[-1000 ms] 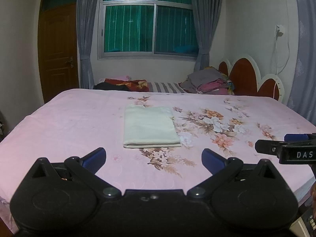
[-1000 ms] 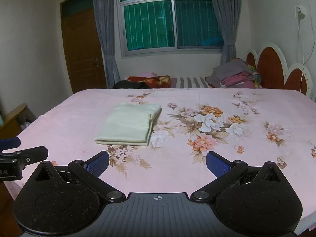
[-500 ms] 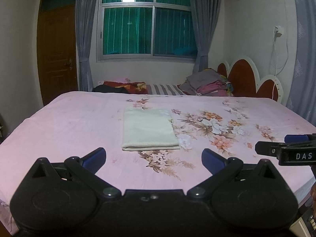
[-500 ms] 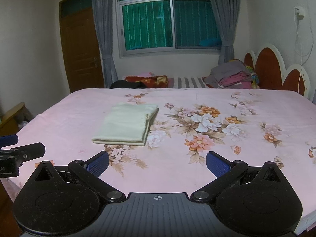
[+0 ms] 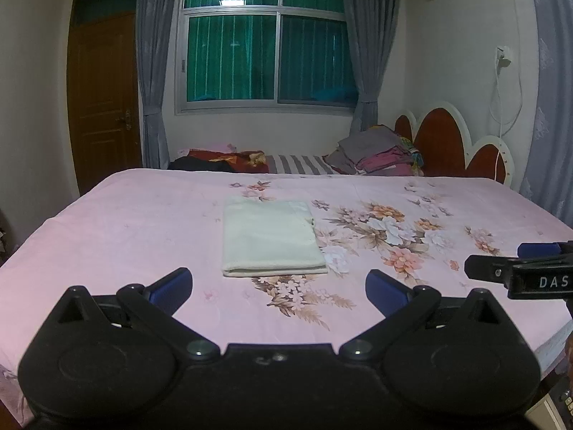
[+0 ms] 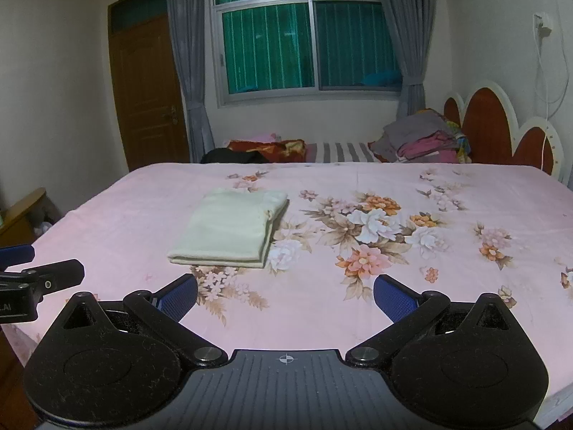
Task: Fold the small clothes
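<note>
A pale cream garment (image 5: 270, 238) lies folded into a neat rectangle on the pink floral bedsheet (image 5: 125, 222); it also shows in the right wrist view (image 6: 232, 231). My left gripper (image 5: 279, 286) is open and empty, held near the bed's front edge, short of the garment. My right gripper (image 6: 284, 294) is open and empty, also back from the garment, to its right. Each gripper shows at the edge of the other's view: the right one (image 5: 519, 268) and the left one (image 6: 32, 268).
A pile of grey and pink clothes (image 5: 376, 154) and dark and red fabrics (image 5: 222, 161) lie beyond the bed's far edge. A scalloped headboard (image 5: 462, 147) stands at the right. A brown door (image 5: 104, 86) and a window (image 5: 265, 39) are behind.
Both grippers have drawn back slightly and lowered, so the bed looks a little farther and flatter. The folded garment has not moved. Both grippers stay open.
</note>
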A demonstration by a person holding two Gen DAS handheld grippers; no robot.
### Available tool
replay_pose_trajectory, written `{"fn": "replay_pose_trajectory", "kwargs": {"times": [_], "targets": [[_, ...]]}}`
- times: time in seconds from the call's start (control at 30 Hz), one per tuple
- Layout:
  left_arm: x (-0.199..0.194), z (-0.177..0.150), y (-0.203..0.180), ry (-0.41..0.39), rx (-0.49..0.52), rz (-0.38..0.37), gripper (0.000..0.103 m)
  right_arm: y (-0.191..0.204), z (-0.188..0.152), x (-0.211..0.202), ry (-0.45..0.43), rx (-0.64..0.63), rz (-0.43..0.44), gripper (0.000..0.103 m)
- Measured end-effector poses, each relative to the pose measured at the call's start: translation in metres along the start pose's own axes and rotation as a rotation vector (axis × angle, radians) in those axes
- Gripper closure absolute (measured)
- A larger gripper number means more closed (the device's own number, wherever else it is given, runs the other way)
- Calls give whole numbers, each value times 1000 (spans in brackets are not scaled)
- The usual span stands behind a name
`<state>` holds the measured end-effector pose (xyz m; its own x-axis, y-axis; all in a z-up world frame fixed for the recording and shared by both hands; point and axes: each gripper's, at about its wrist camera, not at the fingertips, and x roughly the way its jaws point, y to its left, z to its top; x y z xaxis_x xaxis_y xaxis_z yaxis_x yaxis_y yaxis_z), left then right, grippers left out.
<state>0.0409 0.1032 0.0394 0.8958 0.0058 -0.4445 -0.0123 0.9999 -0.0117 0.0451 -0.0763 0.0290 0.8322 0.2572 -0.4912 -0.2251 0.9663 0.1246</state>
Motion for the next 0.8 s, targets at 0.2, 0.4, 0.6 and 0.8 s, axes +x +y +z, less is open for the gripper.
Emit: {"fn": "replay_pose_trajectory", "kwargs": {"times": [0.2, 0.4, 0.6, 0.8], "targets": [[2, 0, 4, 5, -18, 1, 0, -1, 1, 1, -1, -3, -3, 0], [3, 0, 4, 6, -18, 1, 0, -2, 2, 1, -3, -3, -1, 0], [3, 0, 3, 4, -17, 1, 0, -2, 2, 0, -5, -3, -2, 0], [5, -1, 3, 9, -11, -2, 0, -4, 2, -1, -6, 0, -2, 0]]}}
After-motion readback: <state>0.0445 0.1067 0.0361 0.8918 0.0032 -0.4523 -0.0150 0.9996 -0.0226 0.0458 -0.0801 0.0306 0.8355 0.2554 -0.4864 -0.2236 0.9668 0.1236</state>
